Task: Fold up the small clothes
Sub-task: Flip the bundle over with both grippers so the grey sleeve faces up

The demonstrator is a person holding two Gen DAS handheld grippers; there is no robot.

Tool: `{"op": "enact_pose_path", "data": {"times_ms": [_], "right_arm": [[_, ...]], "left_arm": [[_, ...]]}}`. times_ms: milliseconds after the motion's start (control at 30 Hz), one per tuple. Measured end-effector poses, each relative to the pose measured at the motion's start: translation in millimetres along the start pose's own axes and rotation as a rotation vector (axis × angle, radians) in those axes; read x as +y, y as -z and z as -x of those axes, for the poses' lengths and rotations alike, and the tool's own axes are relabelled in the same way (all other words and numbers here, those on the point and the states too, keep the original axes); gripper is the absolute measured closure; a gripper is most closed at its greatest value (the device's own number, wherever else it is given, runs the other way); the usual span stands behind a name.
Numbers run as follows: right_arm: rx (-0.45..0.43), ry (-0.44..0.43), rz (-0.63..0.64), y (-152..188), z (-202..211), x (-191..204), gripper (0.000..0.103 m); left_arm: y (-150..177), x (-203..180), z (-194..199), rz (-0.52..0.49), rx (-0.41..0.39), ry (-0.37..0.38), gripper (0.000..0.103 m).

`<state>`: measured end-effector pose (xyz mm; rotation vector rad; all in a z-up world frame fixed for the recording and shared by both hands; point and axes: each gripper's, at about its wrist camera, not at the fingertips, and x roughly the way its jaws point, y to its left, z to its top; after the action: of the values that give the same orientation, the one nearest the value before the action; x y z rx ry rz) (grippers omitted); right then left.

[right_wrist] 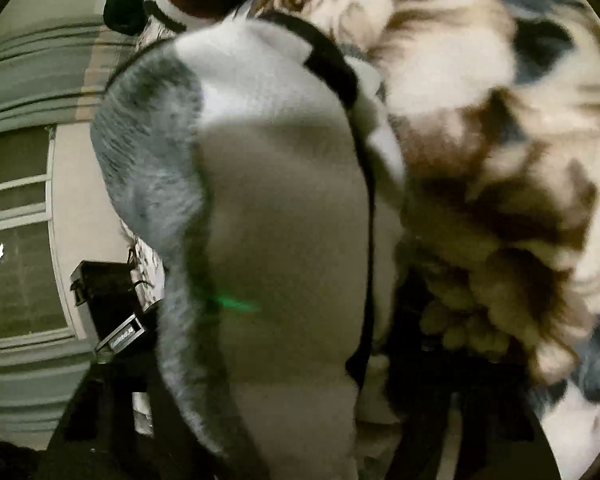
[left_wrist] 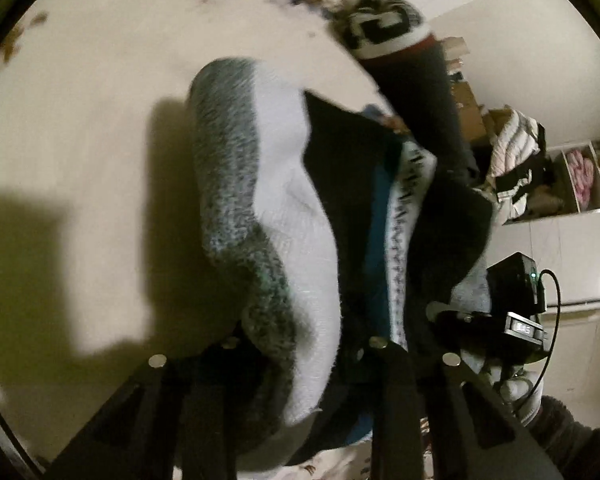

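Observation:
A bundle of small socks fills both views. Its outer sock (left_wrist: 260, 184) is white with a grey speckled edge, and black, blue and patterned layers (left_wrist: 380, 216) lie against it. My left gripper (left_wrist: 304, 352) is shut on the bundle's near end, which is pinched between its dark fingers (left_wrist: 196, 364). In the right wrist view the same white and grey sock (right_wrist: 276, 208) fills the gap of my right gripper (right_wrist: 284, 380), whose blurred fingers close on it. A dark piece with a black-and-white patterned cuff (left_wrist: 380, 28) rises behind the bundle. Each gripper's body shows in the other's view.
A cream surface (left_wrist: 100, 80) lies under the bundle, with dark scraps at its far edge. A brown and white floral blanket (right_wrist: 500, 128) lies at the right. An open shelf with heaped clothes (left_wrist: 572, 176) stands beyond, and a window (right_wrist: 16, 248) shows at the left.

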<state>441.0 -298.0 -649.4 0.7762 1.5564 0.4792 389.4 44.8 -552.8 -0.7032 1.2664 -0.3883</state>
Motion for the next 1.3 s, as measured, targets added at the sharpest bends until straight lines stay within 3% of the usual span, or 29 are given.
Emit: {"op": "enact_pose_path", "data": {"times_ms": [233, 400, 533, 667, 833, 933, 967, 1067, 1133, 1300], "right_arm": [[-0.058, -0.038, 0.014, 20.4, 34.5, 21.0, 0.05], [-0.123, -0.101, 0.044, 20.9, 73.9, 52.7, 0.051], [-0.198, -0.12, 0.099, 2.8, 119.6, 82.8, 0.051], [-0.288, -0.117, 0.141, -45.2, 168.2, 111.8, 0.051], [-0.385, -0.126, 0.147, -141.1, 211.1, 124.8, 0.051], [-0.4, -0.113, 0.115, -199.9, 208.9, 109.7, 0.051], [-0.4, -0.104, 0.1, -214.5, 199.1, 104.3, 0.051], [-0.346, -0.023, 0.033, -261.4, 171.6, 76.0, 0.049], [-0.312, 0.045, -0.001, -275.8, 158.7, 58.9, 0.043], [-0.34, 0.093, -0.051, -264.8, 168.0, 44.1, 0.026]], "left_arm": [[-15.5, -55.0, 43.4, -0.086, -0.066, 0.031, 0.081], [-53.7, -102.5, 70.1, -0.146, -0.107, 0.07, 0.081], [-99.7, -152.0, 80.7, -0.224, -0.149, 0.096, 0.081], [-164.4, -193.9, 75.4, -0.276, -0.173, 0.137, 0.081], [-251.0, -223.6, 36.7, -0.298, -0.169, 0.131, 0.081], [-298.7, -218.6, -10.7, -0.285, -0.124, 0.07, 0.08], [-313.5, -211.3, -34.0, -0.282, -0.093, 0.017, 0.08], [-329.2, -184.3, -88.4, -0.279, 0.02, -0.12, 0.076], [-330.4, -171.3, -100.5, -0.269, 0.045, -0.121, 0.069], [-321.7, -165.6, -87.9, -0.263, 0.031, -0.099, 0.066]]}}
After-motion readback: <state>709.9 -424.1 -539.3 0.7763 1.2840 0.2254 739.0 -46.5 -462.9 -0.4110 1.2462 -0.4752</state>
